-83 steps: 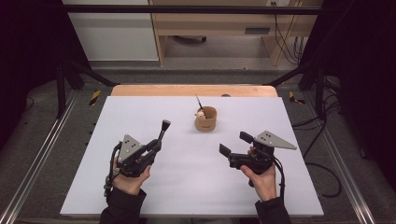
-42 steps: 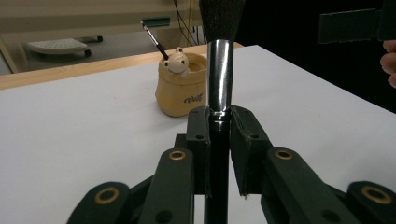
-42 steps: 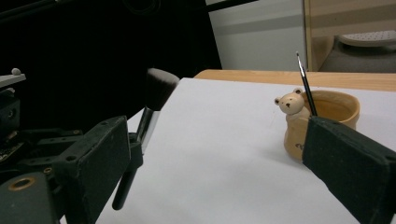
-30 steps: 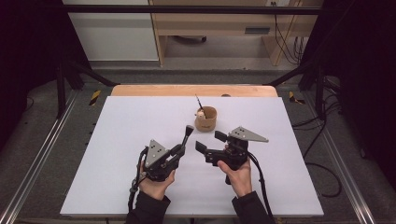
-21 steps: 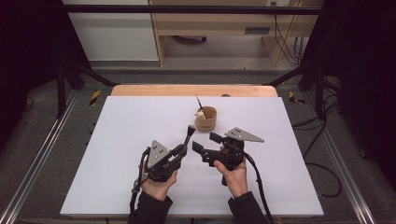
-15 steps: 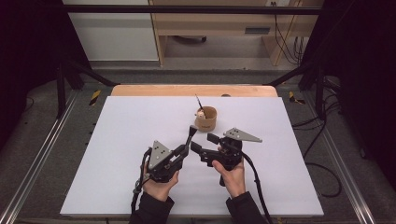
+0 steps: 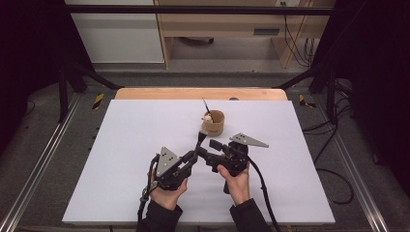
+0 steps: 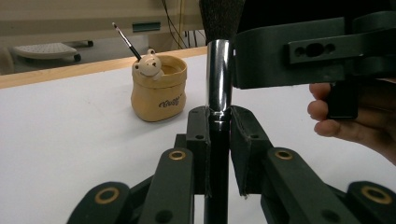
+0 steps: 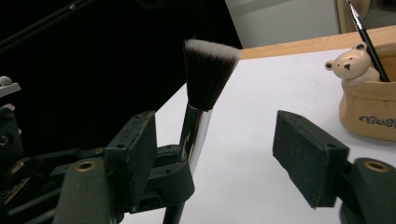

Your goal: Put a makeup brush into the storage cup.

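Faintly, cursive script marks the pot (image 8: pixel 158 94), unreadable.

- The left tool (image 7: pixel 193 155), clamped on the makeup brush (image 7: pixel 198 141), has travelled from the left part of the surface (image 7: pixel 121 145) to its middle.
- The right tool (image 7: pixel 211 151) has come in from the right until it is just beside the left one.
- Its jaws have just been closing, the brush's metal ferrule between them, not yet pressed.
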